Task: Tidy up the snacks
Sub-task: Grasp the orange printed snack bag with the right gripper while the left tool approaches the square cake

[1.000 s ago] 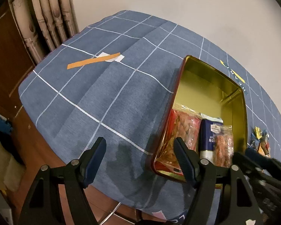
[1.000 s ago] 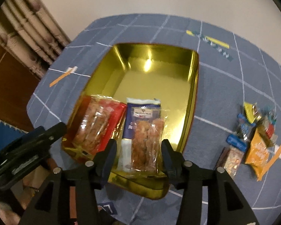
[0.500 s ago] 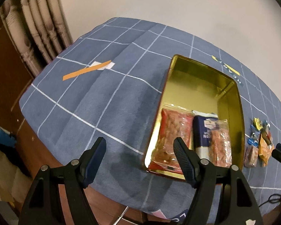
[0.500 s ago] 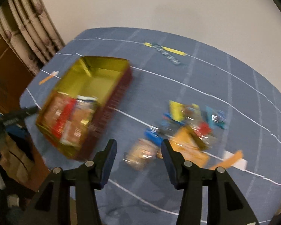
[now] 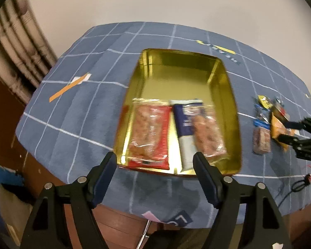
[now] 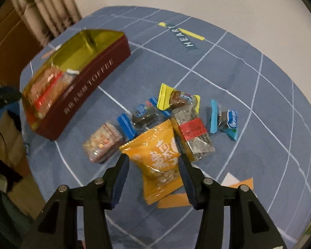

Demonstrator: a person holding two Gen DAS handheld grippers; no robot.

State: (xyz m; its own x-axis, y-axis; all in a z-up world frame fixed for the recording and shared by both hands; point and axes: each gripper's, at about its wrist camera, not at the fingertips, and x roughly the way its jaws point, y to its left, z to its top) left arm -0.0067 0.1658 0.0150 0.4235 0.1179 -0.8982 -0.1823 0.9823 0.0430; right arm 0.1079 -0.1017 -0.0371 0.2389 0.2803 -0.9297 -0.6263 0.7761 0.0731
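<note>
Blue checked cloth (image 5: 76,112) covers my table, with a pale wall behind and curtains at the far left. From my left claw (image 5: 154,166), the gold-lined rectangular tin with dark red sides (image 5: 232,103) now sits straight ahead of the jaws; a second ago it lay off to their right, past the right finger. Its near end holds a red packet of nut brittle (image 5: 149,132) and, to the right of that, a navy-and-white packet (image 5: 186,122) with a clear-wrapped brittle bar (image 5: 209,132) against it. My left jaws are opening, with nothing between them.

Over on my right claw (image 6: 153,166), the change is bigger: a second ago it hung over the tin's near end, and now the tin (image 6: 89,83) lies well off to the upper left. The loose pile of sweets is right ahead. An orange crimped snack packet (image 6: 157,157) lies between my right fingers, which are opening and not pressing it. Just left of the claw sits a clear packet of mixed nuts (image 6: 102,143); ahead are blue-wrapped candies (image 6: 141,115), a yellow-ended candy (image 6: 176,97) and a clear packet with a red label (image 6: 191,132).
</note>
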